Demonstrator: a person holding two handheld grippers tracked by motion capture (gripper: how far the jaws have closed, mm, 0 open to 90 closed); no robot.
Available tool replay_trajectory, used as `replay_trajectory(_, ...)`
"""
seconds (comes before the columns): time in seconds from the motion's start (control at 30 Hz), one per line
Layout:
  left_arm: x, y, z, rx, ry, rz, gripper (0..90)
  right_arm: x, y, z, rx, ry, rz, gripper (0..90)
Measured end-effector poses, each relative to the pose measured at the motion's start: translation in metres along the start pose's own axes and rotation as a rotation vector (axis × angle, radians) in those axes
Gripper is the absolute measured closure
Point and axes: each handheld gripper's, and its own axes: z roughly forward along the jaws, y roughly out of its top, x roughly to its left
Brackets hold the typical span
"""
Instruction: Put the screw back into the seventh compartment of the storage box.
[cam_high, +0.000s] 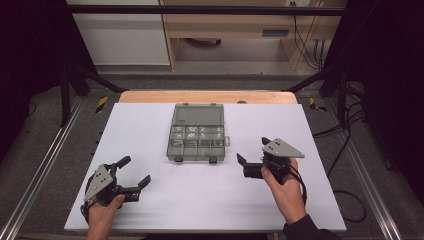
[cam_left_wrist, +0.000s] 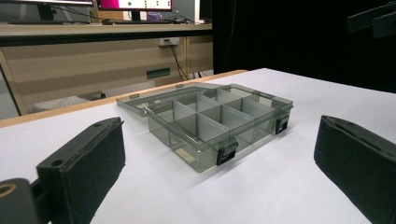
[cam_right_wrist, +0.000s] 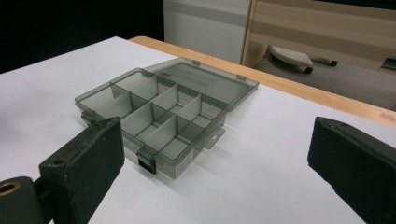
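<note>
Grey compartment box (cam_high: 196, 134), lid open flat, mid-table (cam_high: 150, 200). Left gripper (cam_high: 136, 172) and right gripper (cam_high: 252, 151): jaws wide, empty, flanking box.

Small pale items sit in the box's (cam_high: 196, 132) compartments, too small to identify from above. In both gripper views the dividers hide the compartment floors, and the picture edges cut off each jaw. The right forearm leaves the high view's bottom edge.
</note>
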Motion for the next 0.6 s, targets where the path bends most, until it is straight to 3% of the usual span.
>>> replay_trajectory(0.6,0.000,0.000,0.000,0.001,0.001,0.002,1.8,-0.019,-0.029,-0.026,-0.014,-0.047,0.061,3.6)
